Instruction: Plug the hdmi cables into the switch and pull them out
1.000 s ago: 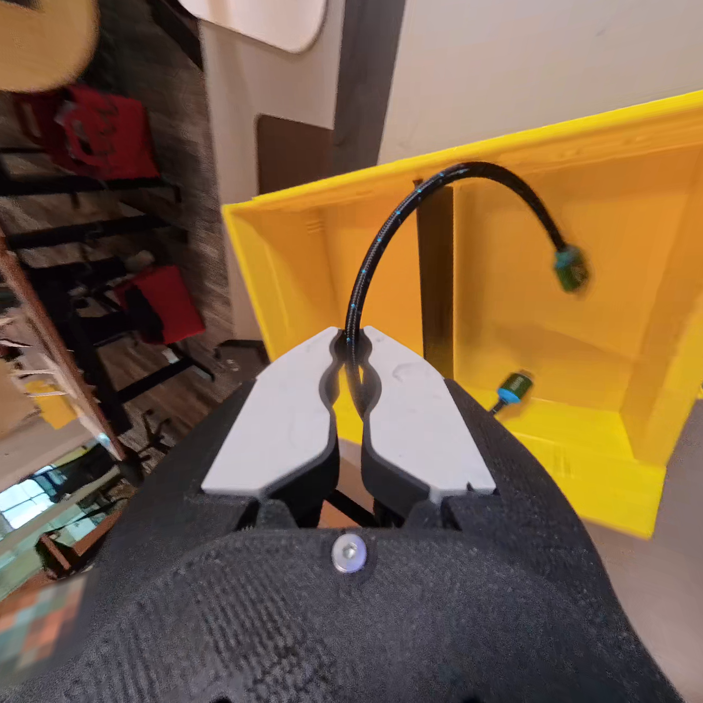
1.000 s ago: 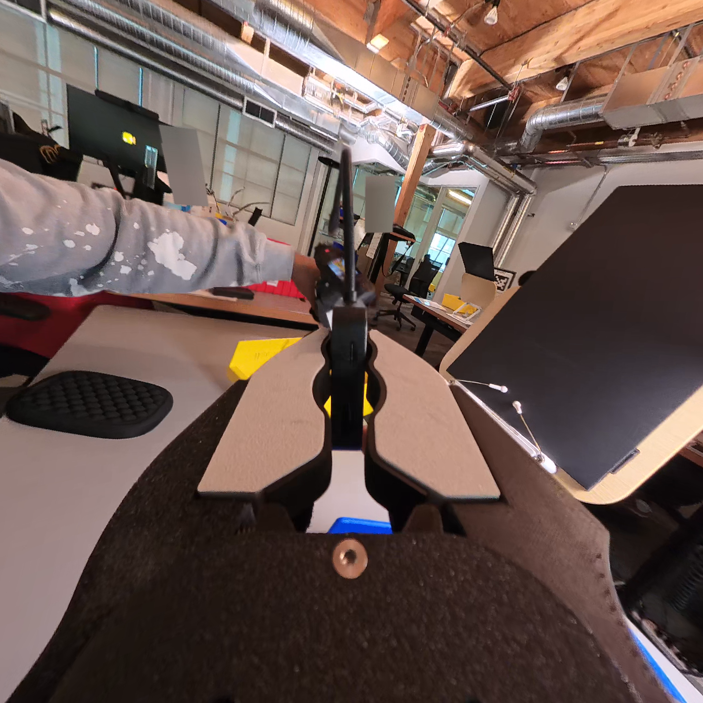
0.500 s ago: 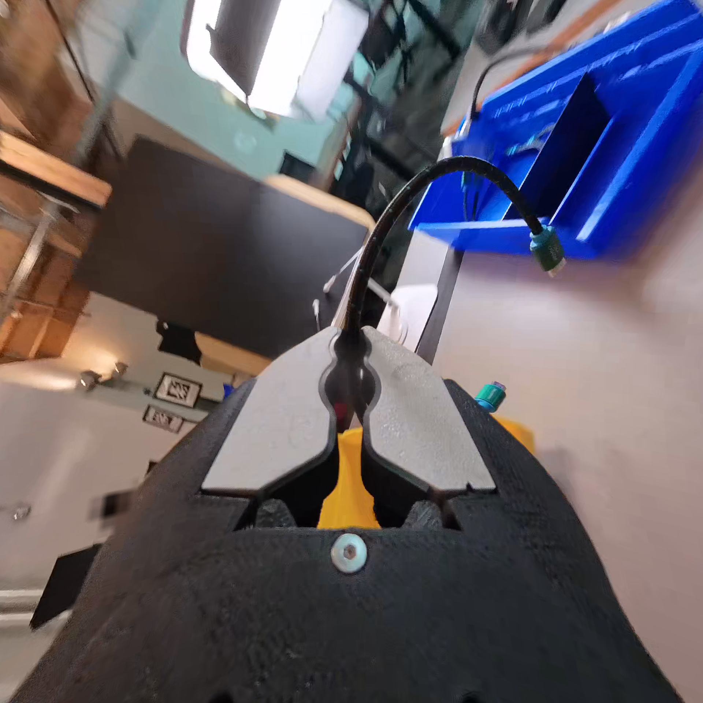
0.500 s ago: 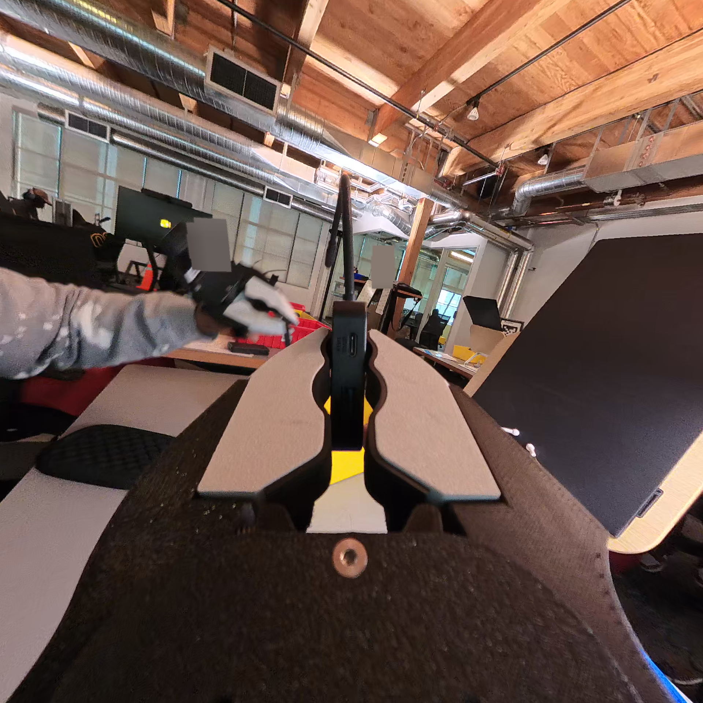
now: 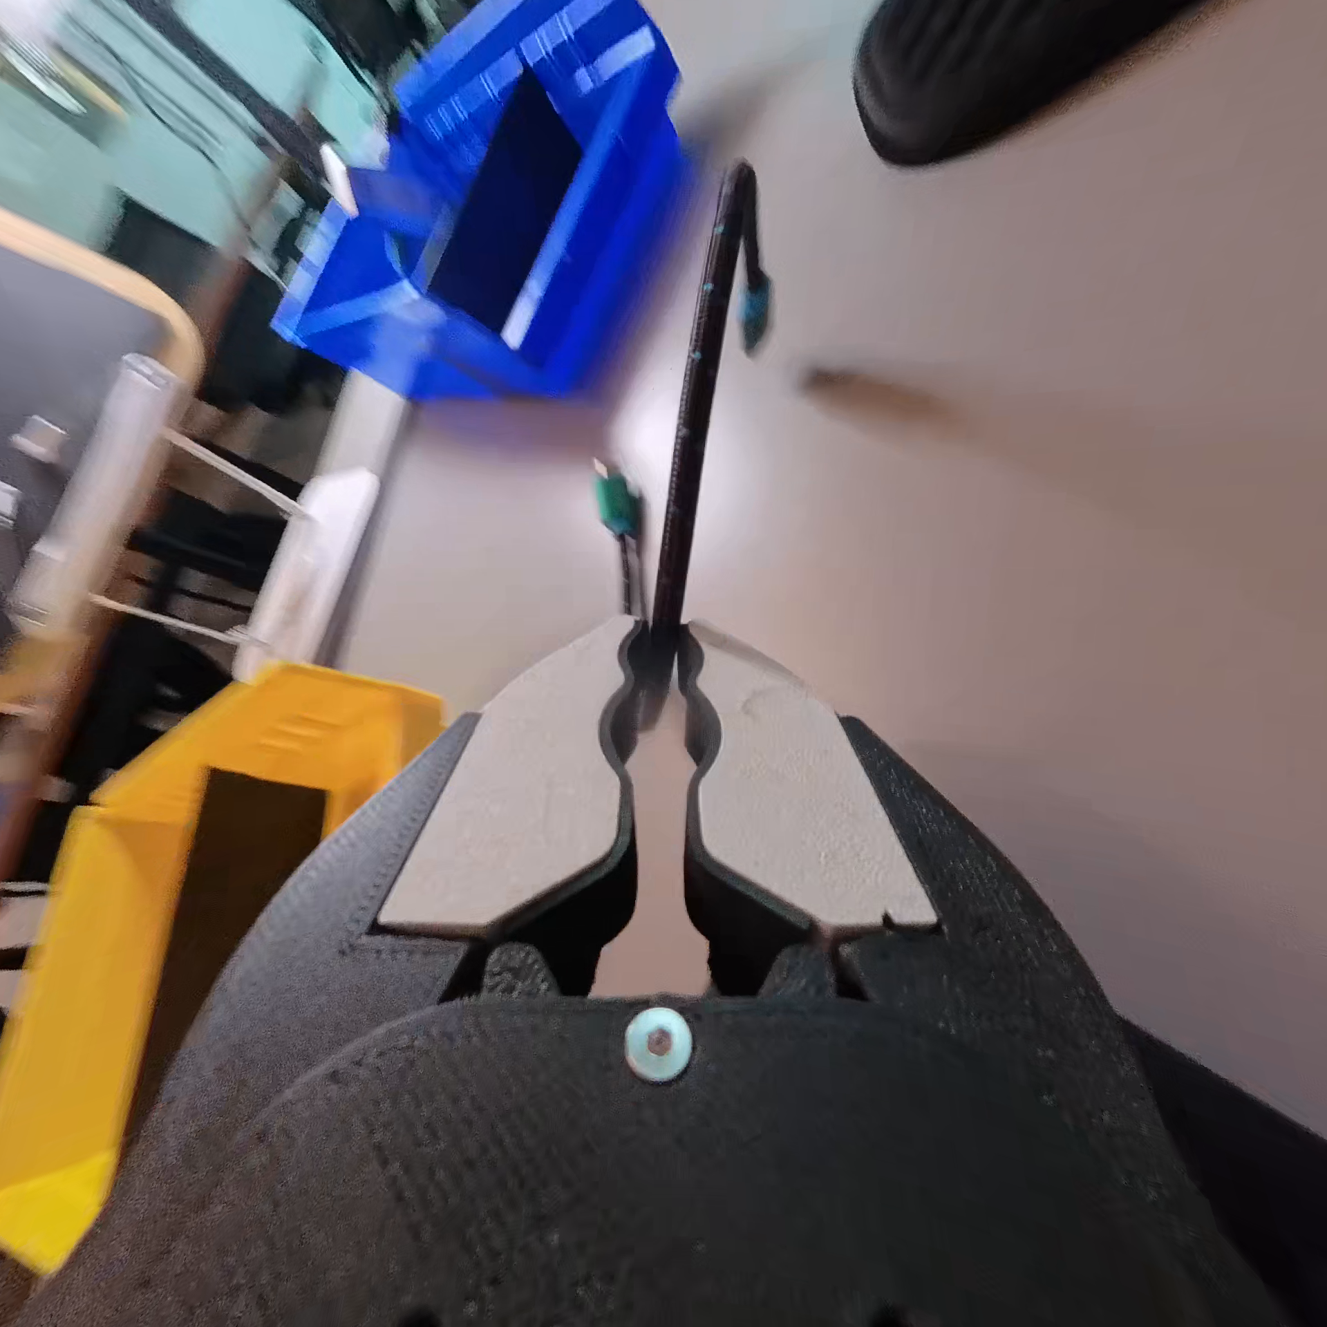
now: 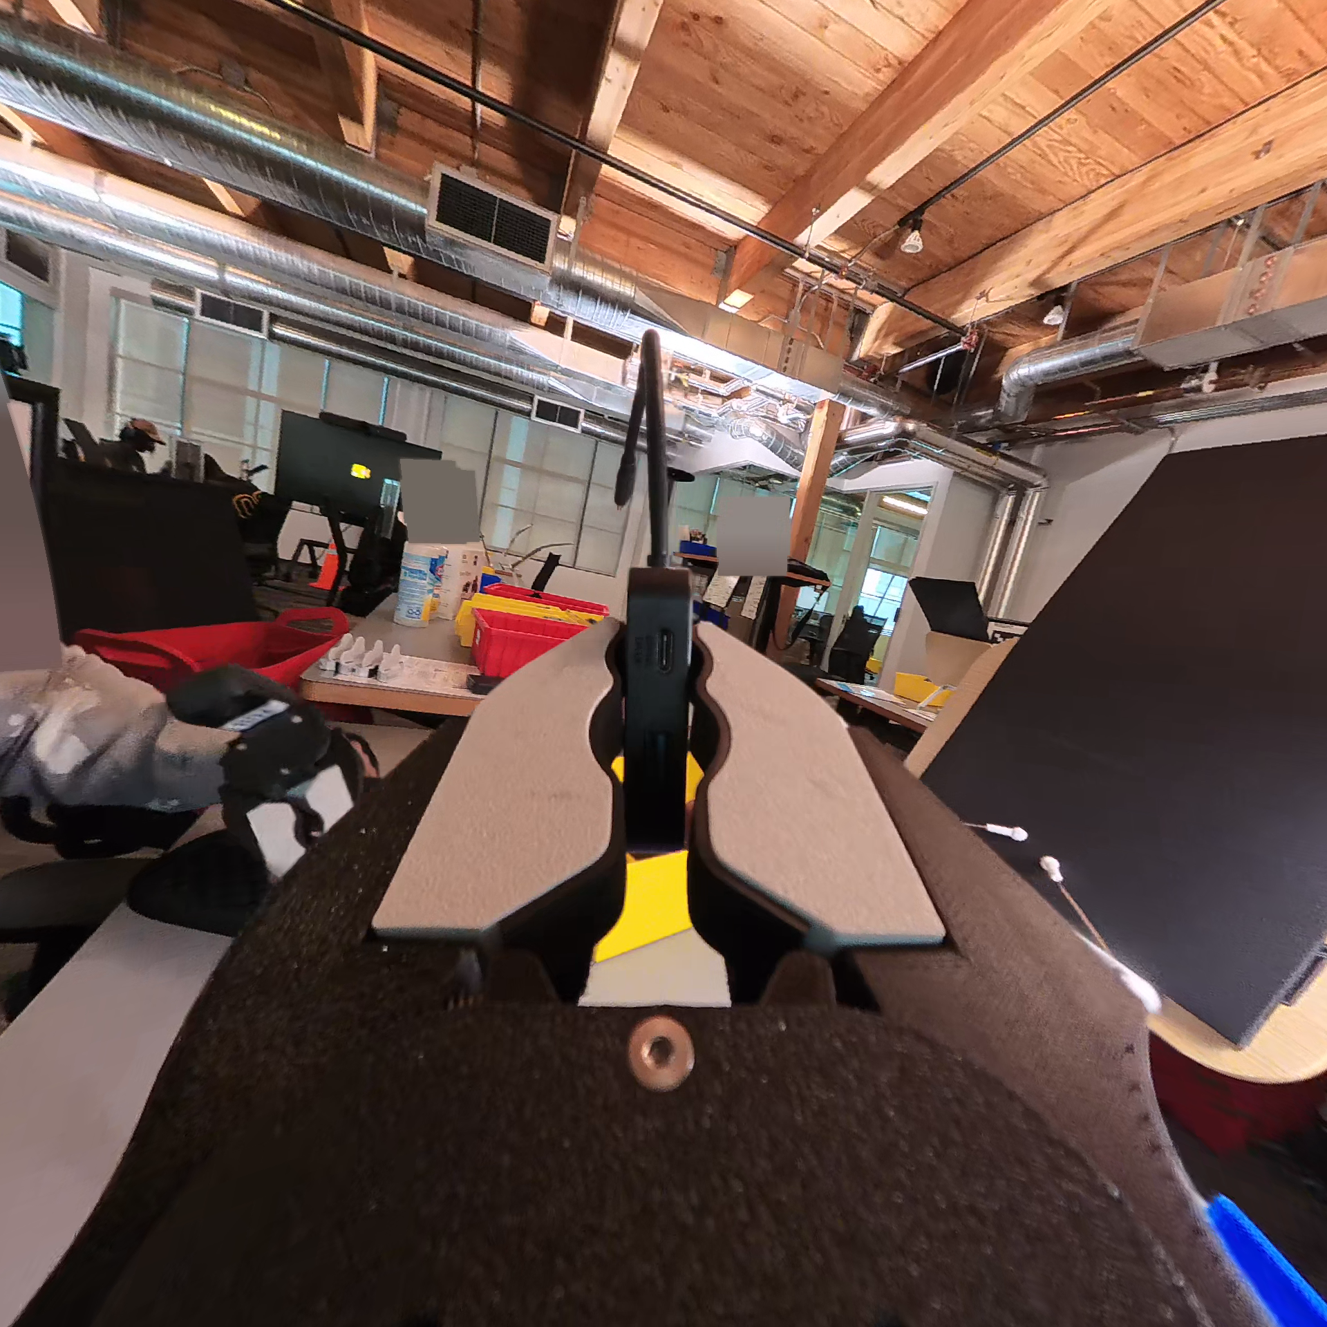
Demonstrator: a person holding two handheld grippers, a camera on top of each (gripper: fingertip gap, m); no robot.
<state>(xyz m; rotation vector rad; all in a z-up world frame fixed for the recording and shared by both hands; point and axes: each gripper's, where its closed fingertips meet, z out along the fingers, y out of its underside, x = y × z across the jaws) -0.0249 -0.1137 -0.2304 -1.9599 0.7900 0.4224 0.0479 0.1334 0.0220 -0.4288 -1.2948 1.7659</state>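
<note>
In the left wrist view, my left gripper is shut on a black braided HDMI cable. The cable rises from the fingertips, arcs over and ends in a teal plug hanging free above the white table. A second green plug on a thin cable shows just left of it. In the right wrist view, my right gripper is shut on the black switch, held on edge with a small port facing me. A short black lead curves up from its top. The left gripper is at lower left.
A blue bin stands at the table's far side and a yellow bin closer on the left. A black textured pad lies at top right. A large black board leans to the right of the right gripper.
My left gripper has swung with the cable away from the yellow bin toward the open table and blue bin. In the right view it has dropped to the lower left. The right gripper has tilted upward.
</note>
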